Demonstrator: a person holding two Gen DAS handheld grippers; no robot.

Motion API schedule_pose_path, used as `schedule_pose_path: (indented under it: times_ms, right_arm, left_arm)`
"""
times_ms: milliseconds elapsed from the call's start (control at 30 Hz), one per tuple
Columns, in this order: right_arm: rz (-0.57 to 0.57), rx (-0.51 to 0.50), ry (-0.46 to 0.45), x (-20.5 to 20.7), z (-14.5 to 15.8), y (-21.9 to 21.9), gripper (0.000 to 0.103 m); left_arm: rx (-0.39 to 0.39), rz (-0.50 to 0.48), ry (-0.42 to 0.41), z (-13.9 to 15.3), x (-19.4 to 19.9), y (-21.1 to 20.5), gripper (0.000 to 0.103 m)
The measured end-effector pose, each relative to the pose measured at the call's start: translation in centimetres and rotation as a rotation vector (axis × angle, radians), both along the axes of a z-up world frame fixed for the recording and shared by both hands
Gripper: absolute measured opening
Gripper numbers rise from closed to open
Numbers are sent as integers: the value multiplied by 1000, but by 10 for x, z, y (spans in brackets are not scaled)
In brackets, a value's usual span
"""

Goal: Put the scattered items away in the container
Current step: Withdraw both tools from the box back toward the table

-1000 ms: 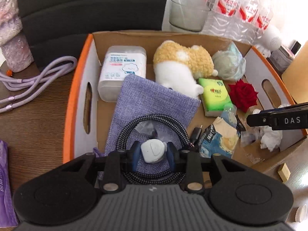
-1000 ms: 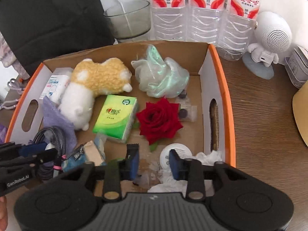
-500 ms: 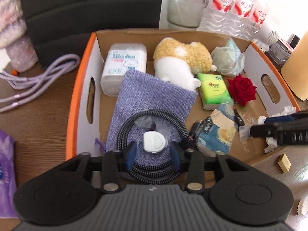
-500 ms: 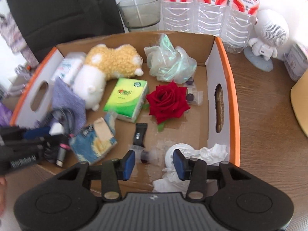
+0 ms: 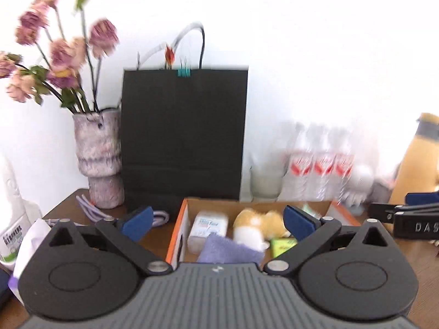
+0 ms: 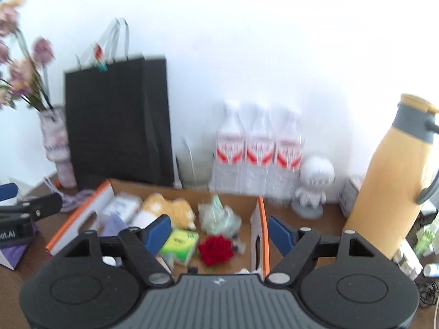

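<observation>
Left tool (image 5: 218, 223): jaws spread to their widest, having just been opening, with nothing between the blue pads (image 5: 137, 222); the tool sits raised and back from the box (image 5: 175, 235), pointing over it toward the wall rather than down into it, which suits a release already made. Right tool (image 6: 219, 233): jaws likewise parted, having just been opening, pads bare, nothing pinched; it hangs above the near right corner of the box (image 6: 262, 219), whose orange-edged wall shows between the jaws. Both tools are empty because, as judged, their loads now lie in the container. Contents, seen through the jaws: a white wipes pack (image 5: 208, 230) against the far left; a plush toy (image 6: 167, 209) beside it; a purple pouch (image 5: 229, 252) in front; a green tissue pack (image 6: 182, 244) and a red rose (image 6: 216, 248) toward the middle; a crumpled clear bag (image 6: 219, 215) at the back. The box stands on the bench (image 6: 315, 235), its open top facing up so items drop in freely. Outside it: a purple cord (image 5: 90, 211) on the bench at left, near the vase (image 5: 100, 161), is possibly still to be gathered; the black bag (image 5: 183, 137), bottles (image 6: 259, 150) and yellow flask (image 6: 395, 181) stand upright behind and look like fixed surroundings.
</observation>
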State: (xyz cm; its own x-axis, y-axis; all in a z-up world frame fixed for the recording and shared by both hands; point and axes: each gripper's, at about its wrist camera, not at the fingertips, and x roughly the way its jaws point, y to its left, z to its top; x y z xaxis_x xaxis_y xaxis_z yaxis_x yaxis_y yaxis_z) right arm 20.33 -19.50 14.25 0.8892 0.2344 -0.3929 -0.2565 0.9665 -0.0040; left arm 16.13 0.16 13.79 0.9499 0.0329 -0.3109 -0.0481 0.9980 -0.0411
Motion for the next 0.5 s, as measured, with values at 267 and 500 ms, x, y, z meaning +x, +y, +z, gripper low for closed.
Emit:
schedule_pose_path:
  times_ms: [267,500]
  right_arm:
    - [4,7,-39,-30,-13,-5,80]
    - [26,20,-82,-100,-18,-14,80]
  left_arm:
    - [-25,-7,-12,-6,-28,-3,103]
    - [34,57,-51,-15,-97,-6,103]
